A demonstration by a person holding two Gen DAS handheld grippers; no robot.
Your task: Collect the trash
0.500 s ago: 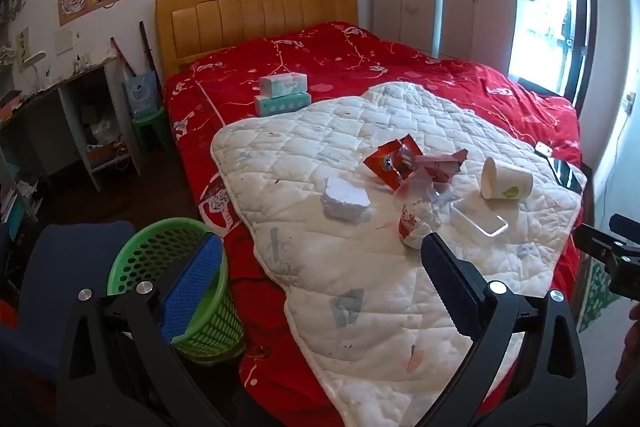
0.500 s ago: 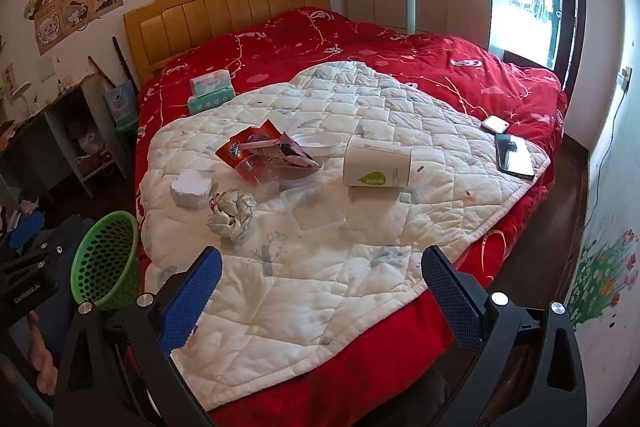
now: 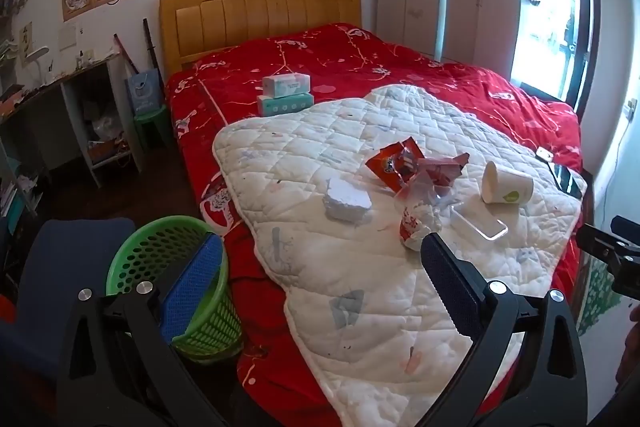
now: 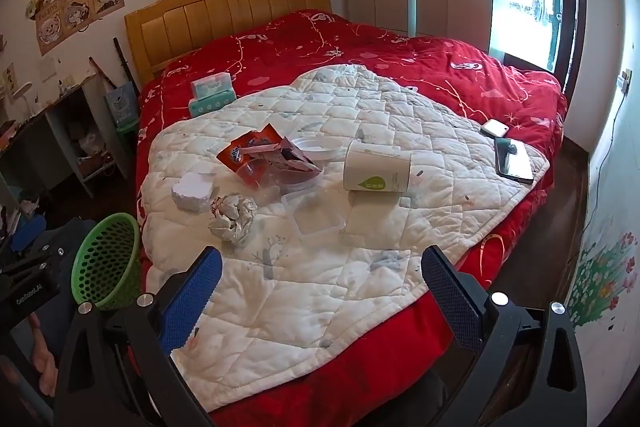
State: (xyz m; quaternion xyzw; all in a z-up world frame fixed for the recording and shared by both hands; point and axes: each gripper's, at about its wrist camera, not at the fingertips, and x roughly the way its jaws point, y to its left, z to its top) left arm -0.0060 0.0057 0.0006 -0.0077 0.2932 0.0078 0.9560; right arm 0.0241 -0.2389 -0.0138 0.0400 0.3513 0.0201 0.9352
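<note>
Red floral bedding covers the bed (image 4: 400, 67) in front of you, with a white quilted pad (image 4: 340, 267) spread across its near half and a slatted wooden headboard (image 3: 260, 15) behind. On the pad lies the trash: a chunky white foam block (image 3: 346, 203), a crumpled paper ball (image 4: 234, 217), a torn glossy red snack wrapper (image 4: 250, 153), a clear plastic tray (image 4: 314, 219) and a paper cup (image 4: 378, 173) tipped on its side. Two stacked tissue packs (image 3: 286, 93) sit on the red cover near the headboard, and two phones (image 4: 508, 155) rest at the pad's far corner. Beside the bed stands your green perforated plastic basket (image 3: 160, 263); what little of its inside shows holds nothing that you can make out. Your left gripper (image 3: 320, 267) hangs over the bed's near edge with its jaws spread wide and nothing between them, and your right gripper (image 4: 320, 279) is likewise wide and empty above the pad. Compared with half a second ago, both views look the same and no piece of trash has shifted.
</note>
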